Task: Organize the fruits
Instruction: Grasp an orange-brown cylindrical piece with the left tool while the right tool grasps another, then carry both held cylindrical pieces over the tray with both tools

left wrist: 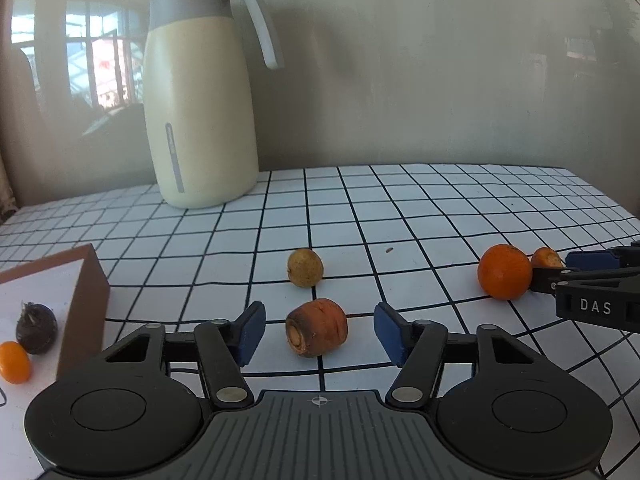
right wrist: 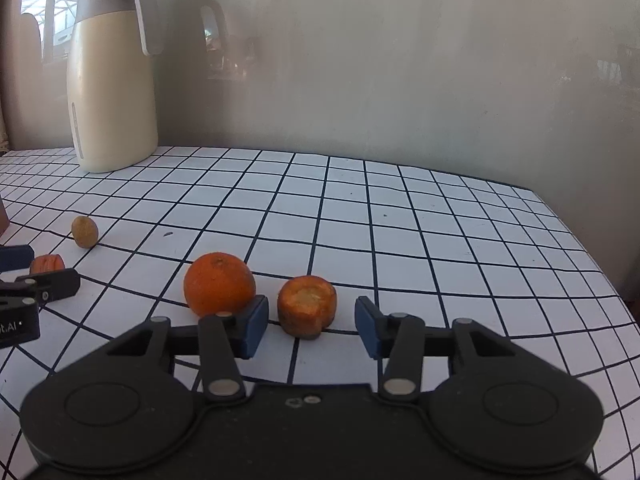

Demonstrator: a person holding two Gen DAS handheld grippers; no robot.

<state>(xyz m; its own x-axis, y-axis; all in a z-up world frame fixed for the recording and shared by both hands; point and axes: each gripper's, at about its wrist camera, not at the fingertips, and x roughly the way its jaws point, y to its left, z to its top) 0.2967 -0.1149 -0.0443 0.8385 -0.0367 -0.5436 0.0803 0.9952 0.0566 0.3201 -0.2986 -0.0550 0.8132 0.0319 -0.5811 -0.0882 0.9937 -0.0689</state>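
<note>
My left gripper (left wrist: 319,333) is open, its blue pads on either side of a carrot stub (left wrist: 316,327) lying on the checked cloth. A small brown potato (left wrist: 305,267) lies just beyond it. My right gripper (right wrist: 311,326) is open around a second carrot stub (right wrist: 307,306), with an orange (right wrist: 219,284) touching its left pad. The orange (left wrist: 505,271) and that stub (left wrist: 546,258) also show at the right of the left wrist view. A white box lid (left wrist: 44,300) at the left holds a small orange fruit (left wrist: 14,362) and a dark chestnut-like fruit (left wrist: 36,328).
A tall cream thermos jug (left wrist: 200,96) stands at the back left against the wall. The table's right edge (right wrist: 592,248) drops off near the wall. The box has a brown side wall (left wrist: 86,308) beside my left gripper.
</note>
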